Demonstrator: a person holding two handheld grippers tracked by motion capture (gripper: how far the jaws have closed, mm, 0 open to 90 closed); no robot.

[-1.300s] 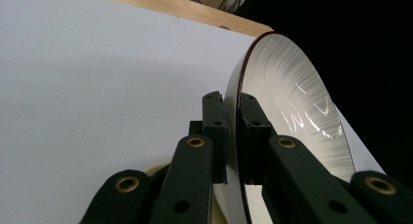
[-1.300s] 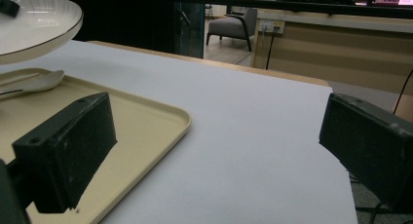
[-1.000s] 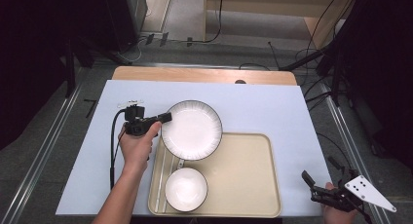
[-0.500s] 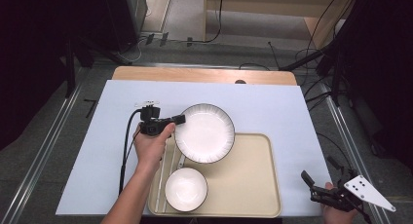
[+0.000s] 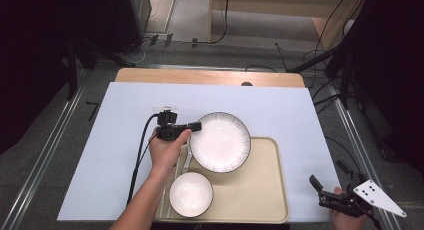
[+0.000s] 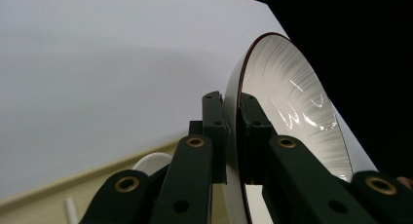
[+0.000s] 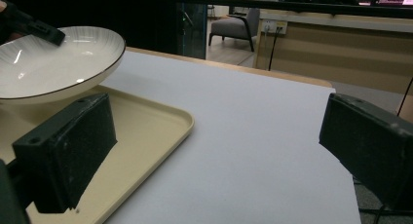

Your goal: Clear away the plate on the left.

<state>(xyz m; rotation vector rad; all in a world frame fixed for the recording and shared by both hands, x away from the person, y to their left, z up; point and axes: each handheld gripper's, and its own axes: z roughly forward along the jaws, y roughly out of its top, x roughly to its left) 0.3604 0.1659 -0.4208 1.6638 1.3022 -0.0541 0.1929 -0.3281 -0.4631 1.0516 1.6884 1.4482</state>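
Observation:
A white plate (image 5: 220, 141) with a dark rim hangs over the far left part of the beige tray (image 5: 260, 200). My left gripper (image 5: 196, 126) is shut on the plate's left rim, seen edge-on between the pads in the left gripper view as plate (image 6: 287, 107) and left gripper (image 6: 233, 131). A small white bowl (image 5: 191, 194) sits in the tray's near left corner, with a white utensil (image 5: 186, 163) lying beside it. My right gripper (image 5: 330, 189) stands open at the table's near right corner; its jaws gape wide, right gripper (image 7: 219, 151), facing the plate (image 7: 53, 63) and tray (image 7: 146, 131).
A white sheet (image 5: 110, 155) covers the table, with a wooden strip (image 5: 210, 77) along the far edge. Metal rails (image 5: 45, 155) run along both sides. A black cable (image 5: 140, 155) trails from my left gripper toward the near edge.
My left gripper has carried the plate to the right and slightly lower, so it now hangs farther over the tray. The right gripper has stayed still.

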